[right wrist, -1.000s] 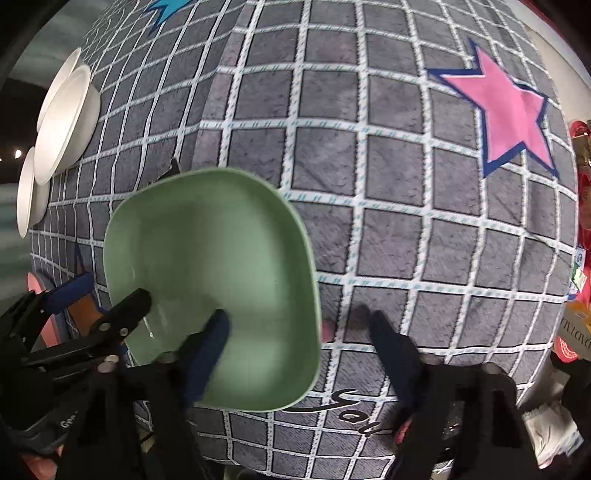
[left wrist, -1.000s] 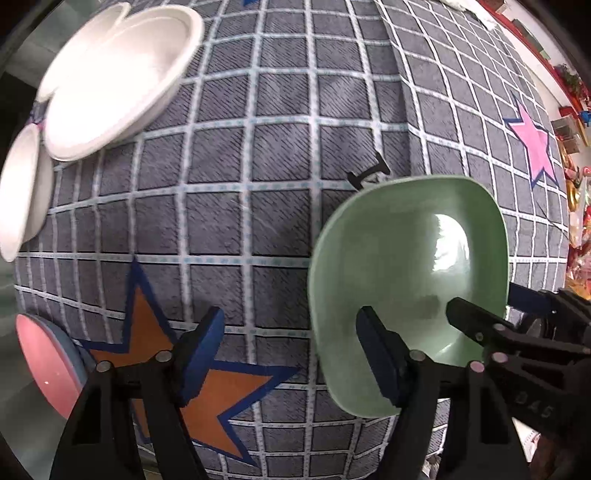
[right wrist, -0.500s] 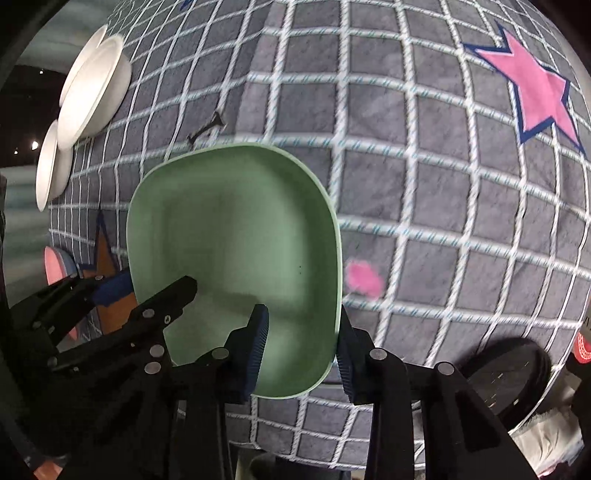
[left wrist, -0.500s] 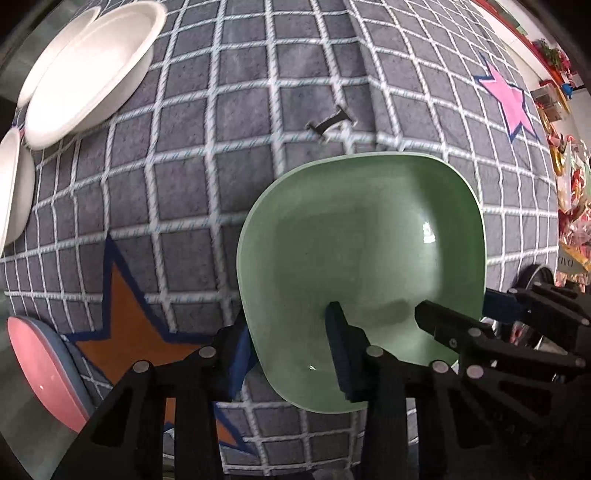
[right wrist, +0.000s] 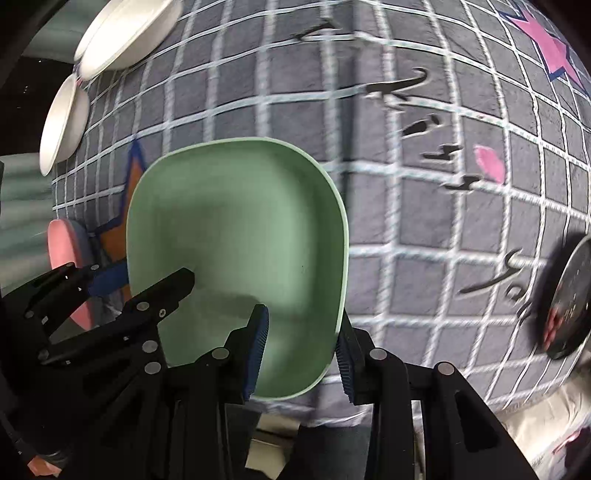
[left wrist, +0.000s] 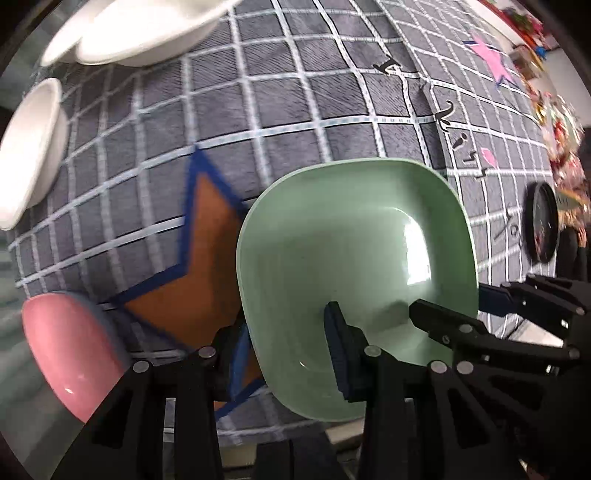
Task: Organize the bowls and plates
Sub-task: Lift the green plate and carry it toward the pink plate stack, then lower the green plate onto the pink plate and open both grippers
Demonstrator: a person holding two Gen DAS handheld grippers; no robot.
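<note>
A green square bowl is held by both grippers above the grey checked cloth. My left gripper is shut on the bowl's near left rim, one finger inside and one outside. My right gripper is shut on its near right rim in the same way; the bowl also shows in the right wrist view. White plates and a white bowl lie at the far left. A pink plate on a blue one sits at the near left edge.
The cloth carries an orange star under the bowl, a pink star far right and black lettering. A black round dish lies near the right edge. Cluttered items stand beyond the cloth at the far right.
Both grippers have carried the green bowl left and nearer, over the orange star. The pink plate and white dishes now appear closer. Both grippers stay closed on the rim.
</note>
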